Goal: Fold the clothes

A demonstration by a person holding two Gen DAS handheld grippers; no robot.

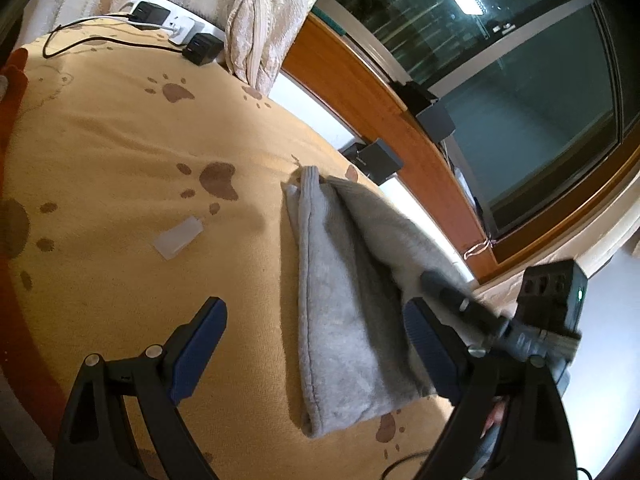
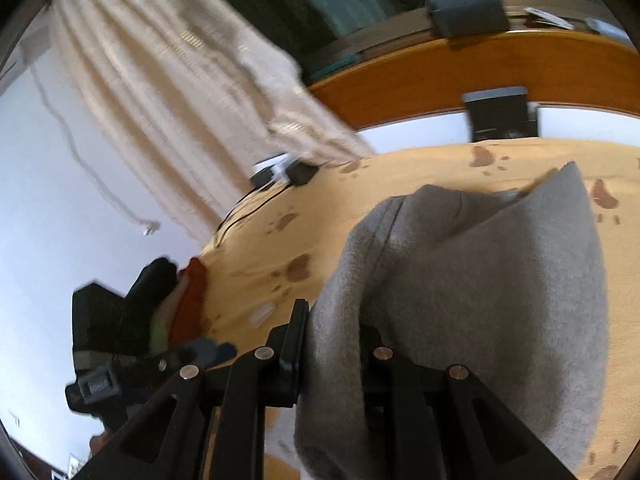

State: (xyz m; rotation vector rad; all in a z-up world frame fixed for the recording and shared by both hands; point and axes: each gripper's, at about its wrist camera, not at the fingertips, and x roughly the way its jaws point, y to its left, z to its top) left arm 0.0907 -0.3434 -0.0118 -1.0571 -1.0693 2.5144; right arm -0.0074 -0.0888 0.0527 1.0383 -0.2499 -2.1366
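A grey garment [image 1: 340, 280] lies folded in a long strip on the yellow paw-print blanket [image 1: 120, 140]. My left gripper [image 1: 314, 308] hovers over the strip's near end, blue pads wide apart, nothing pressed between them. My right gripper [image 1: 436, 282] comes in from the right, blurred, at the garment's right edge. In the right wrist view, the right gripper [image 2: 334, 344] is shut on a bunched fold of the grey garment [image 2: 480, 300]. The cloth drapes over its fingers and hides the right one.
A small translucent plastic piece [image 1: 178, 236] lies on the blanket left of the garment. A power strip with chargers and cables [image 1: 176, 24] sits at the far corner under a cream curtain [image 1: 260, 20]. A wooden sill [image 1: 380, 100] with dark boxes [image 1: 376, 160] borders the bed.
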